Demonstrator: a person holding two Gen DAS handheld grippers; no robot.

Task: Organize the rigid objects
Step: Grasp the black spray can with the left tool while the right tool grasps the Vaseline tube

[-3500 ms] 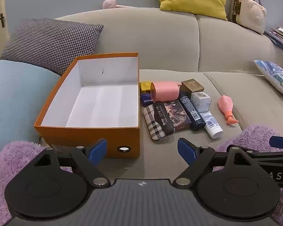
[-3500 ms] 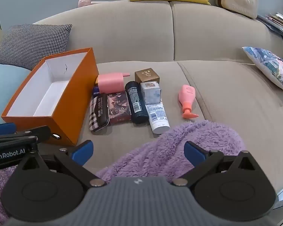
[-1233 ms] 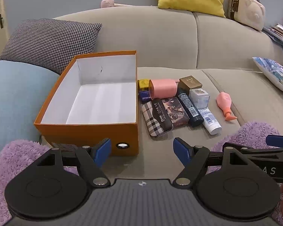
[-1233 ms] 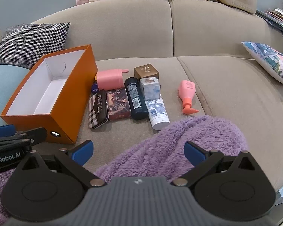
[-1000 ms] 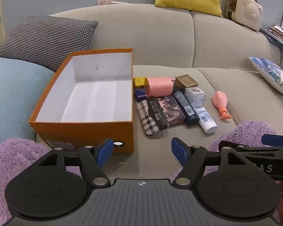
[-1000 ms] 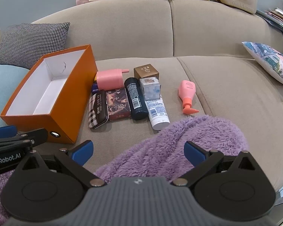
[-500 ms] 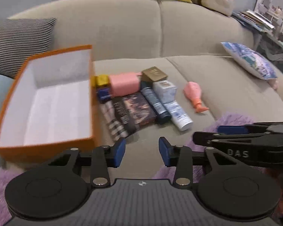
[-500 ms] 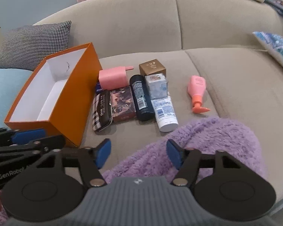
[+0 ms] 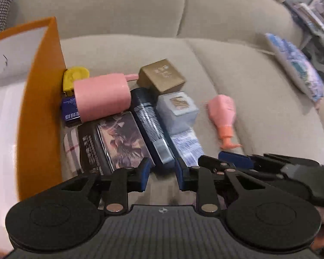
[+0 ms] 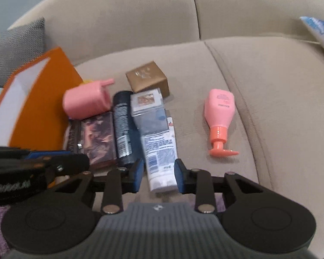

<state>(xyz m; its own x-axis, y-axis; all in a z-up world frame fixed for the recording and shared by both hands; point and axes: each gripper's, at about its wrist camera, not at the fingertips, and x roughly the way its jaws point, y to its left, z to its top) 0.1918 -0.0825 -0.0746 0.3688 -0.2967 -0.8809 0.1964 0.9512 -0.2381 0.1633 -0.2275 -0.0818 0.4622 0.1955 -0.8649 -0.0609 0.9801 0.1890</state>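
Both grippers were reaching in on the cluster of small things on the sofa, so the step in hand looked like the approach to a first pick, with nothing yet lifted and the orange box to the left of the left gripper showing only white floor. The left gripper's jaws had just been closing and stood narrow but unclenched, the near end of the dark blue tube just ahead of its tips and not pressed by the pads. The right gripper had likewise just been closing; the white tube lay with its near end between the blue pads, though through the blur no squeeze on it could be made out, so I read it as not yet grasped. The pink pump bottle lay apart, ahead and to the right of the right gripper, and the pink cup lay ahead-left of the left one, near the box wall. The next move likely called for each gripper to settle over its tube and close fully before lifting toward the box.
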